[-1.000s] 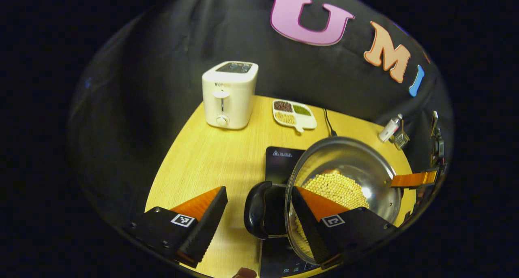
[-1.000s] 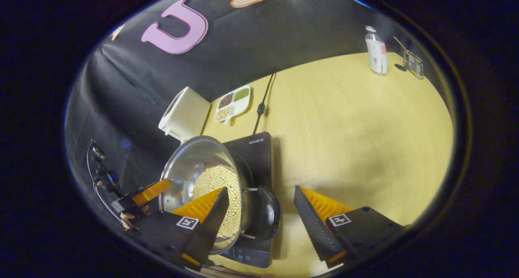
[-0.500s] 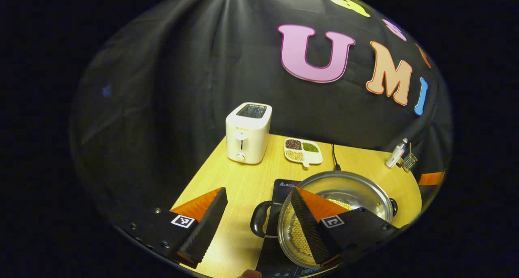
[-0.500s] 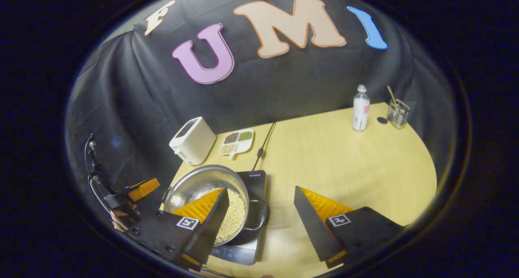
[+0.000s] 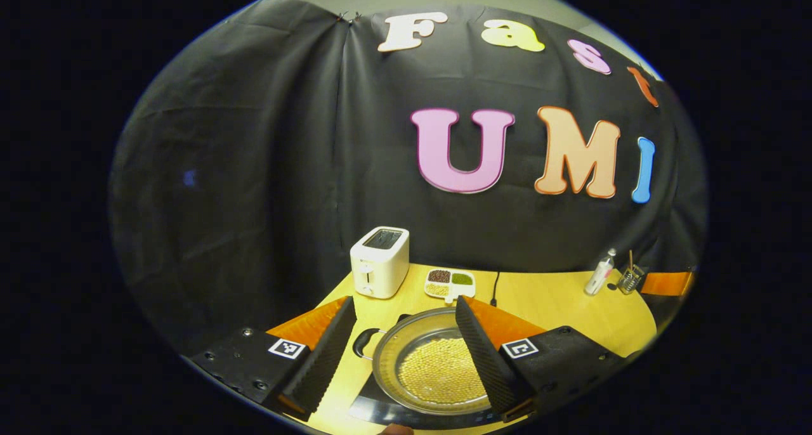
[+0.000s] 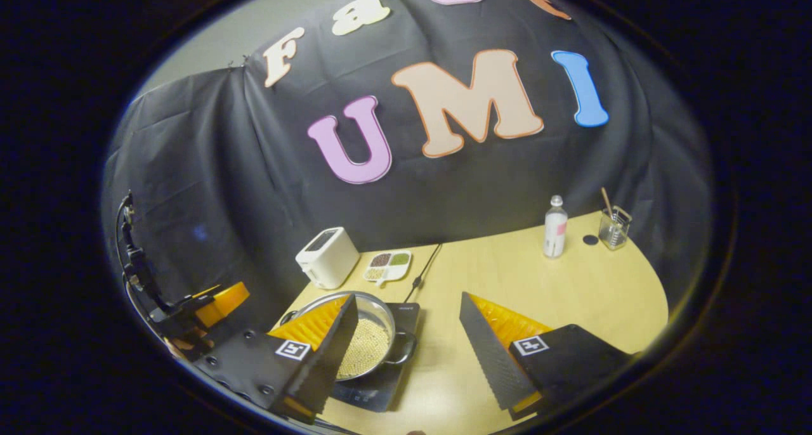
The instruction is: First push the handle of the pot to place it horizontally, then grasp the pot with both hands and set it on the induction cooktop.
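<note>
Pot (image 5: pixel 438 368): steel, with pale beans covering its bottom, it sits flat on the black induction cooktop (image 5: pixel 380 409) at the bottom centre of your left gripper view. In your right gripper view the same pot (image 6: pixel 371 343) lies at lower left on the cooktop (image 6: pixel 387 384). A second ago it was tilted and large between your fingers; now it is level and smaller, well below both cameras.

Pot handles: one black loop (image 5: pixel 365 343) points to frame left in the left gripper view; the other (image 6: pixel 406 349) points right in the right gripper view.

Left gripper (image 5: pixel 403 352): jaws wide apart, touching nothing. You have lifted it off the pot's rim since the earlier frames.

Right gripper (image 6: pixel 406 352): jaws wide apart, likewise raised clear of the pot.

Table (image 6: pixel 507 276): yellow wood, seen from higher than before.

Toaster (image 5: pixel 379 262): white, at the table's far edge, left of centre.

Divided dish (image 5: pixel 450 281): holds dark, green and pale grains, just right of the toaster.

Power cord (image 5: pixel 495 288): black, running back from the cooktop.

Bottle (image 6: pixel 556 227) and glass holder (image 6: pixel 614 227): at the table's far right.
</note>
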`<state>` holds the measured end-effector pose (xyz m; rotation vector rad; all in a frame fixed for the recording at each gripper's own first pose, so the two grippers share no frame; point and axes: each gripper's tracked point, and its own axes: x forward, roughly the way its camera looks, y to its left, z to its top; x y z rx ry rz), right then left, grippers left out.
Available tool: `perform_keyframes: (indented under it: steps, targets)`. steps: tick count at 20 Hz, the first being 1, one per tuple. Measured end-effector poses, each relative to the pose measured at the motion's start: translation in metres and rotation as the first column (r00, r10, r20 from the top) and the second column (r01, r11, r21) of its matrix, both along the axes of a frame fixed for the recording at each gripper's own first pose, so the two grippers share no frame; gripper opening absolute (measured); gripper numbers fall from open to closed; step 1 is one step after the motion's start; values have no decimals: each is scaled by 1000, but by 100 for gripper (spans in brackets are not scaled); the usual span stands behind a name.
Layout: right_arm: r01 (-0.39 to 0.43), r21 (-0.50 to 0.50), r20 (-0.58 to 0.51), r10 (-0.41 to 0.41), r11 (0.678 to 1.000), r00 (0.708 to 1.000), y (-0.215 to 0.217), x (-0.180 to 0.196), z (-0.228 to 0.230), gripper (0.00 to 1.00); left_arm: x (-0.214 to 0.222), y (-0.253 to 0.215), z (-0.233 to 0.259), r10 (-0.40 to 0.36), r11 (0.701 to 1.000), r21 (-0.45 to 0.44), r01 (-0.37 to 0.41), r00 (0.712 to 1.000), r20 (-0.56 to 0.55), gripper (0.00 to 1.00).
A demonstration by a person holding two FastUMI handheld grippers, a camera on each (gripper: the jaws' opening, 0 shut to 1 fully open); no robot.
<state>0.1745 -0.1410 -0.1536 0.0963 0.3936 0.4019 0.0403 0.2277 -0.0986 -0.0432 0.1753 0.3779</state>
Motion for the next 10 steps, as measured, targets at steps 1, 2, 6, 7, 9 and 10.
perform_keyframes:
  steps: [1, 2, 6, 7, 9, 10]
  targets:
    - [-13, 1, 16, 13, 1000, 1000, -11, -4, 11, 100, -7, -14, 9, 15, 1000, 21, -15, 1000, 11, 93]
    - [-28, -4, 36, 28, 1000, 999, -22, -7, 21, 92, -14, -29, 16, 23, 999, 39, -24, 999, 24, 97]
    - [-18, -39, 135, 23, 999, 991, -79, -17, 62, 92, -31, -95, 46, 17, 999, 48, -21, 996, 84, 96]
    - [-5, -42, 163, 12, 999, 987, -95, -20, 72, 92, -34, -107, 52, 19, 998, 50, -24, 995, 98, 96]
    - [30, -43, 205, -21, 999, 978, -126, -25, 89, 92, -39, -134, 66, 9, 998, 55, -16, 991, 132, 96]
    - [52, -40, 225, -41, 998, 973, -141, -27, 96, 92, -39, -147, 69, -1, 998, 59, -7, 990, 142, 96]
